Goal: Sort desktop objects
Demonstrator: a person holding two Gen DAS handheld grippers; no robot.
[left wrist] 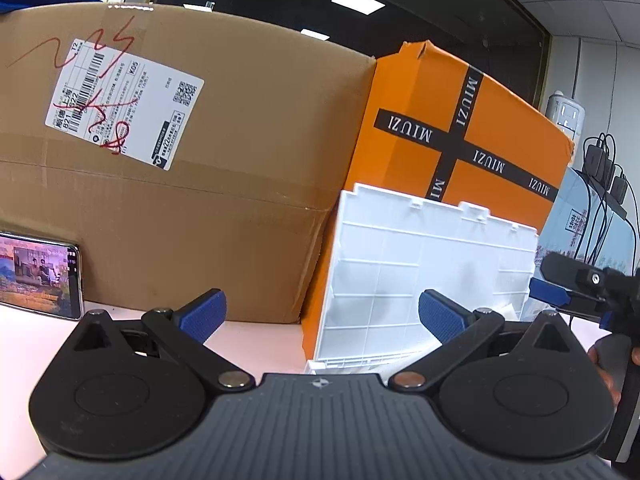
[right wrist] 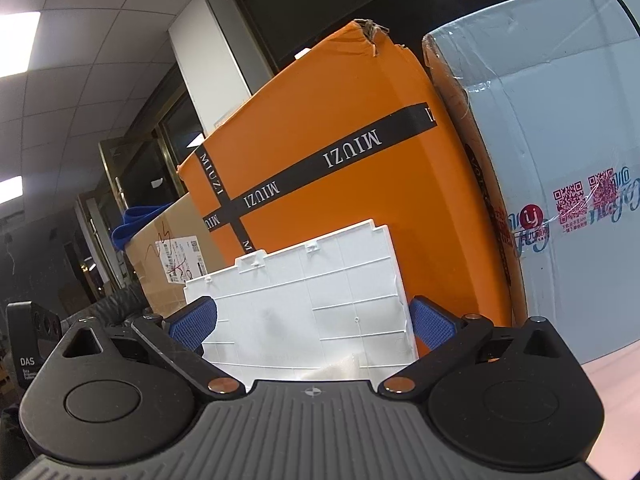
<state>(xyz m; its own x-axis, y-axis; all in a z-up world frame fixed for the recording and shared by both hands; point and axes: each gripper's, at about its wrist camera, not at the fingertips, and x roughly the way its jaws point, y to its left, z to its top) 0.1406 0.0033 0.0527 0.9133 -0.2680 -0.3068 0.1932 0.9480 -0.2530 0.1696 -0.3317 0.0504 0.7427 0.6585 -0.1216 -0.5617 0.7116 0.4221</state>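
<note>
White ribbed tray (right wrist: pixel 304 300) stands against orange box (right wrist: pixel 340 152), contents hidden

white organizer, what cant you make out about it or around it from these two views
- White organizer: its inside is hidden in both wrist views; only the ribbed back wall shows.
- Its base: cut off by the right gripper body in the right wrist view.
- Phone: cropped by the left wrist view's left edge.
- Shipping label on the cardboard box: print too small to read.

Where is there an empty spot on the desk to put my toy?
Bare pink desk shows between the phone and the white plastic tray, in front of the brown cardboard box. Behind it's crowded: the orange MIUZI box stands tight against that box.
</note>
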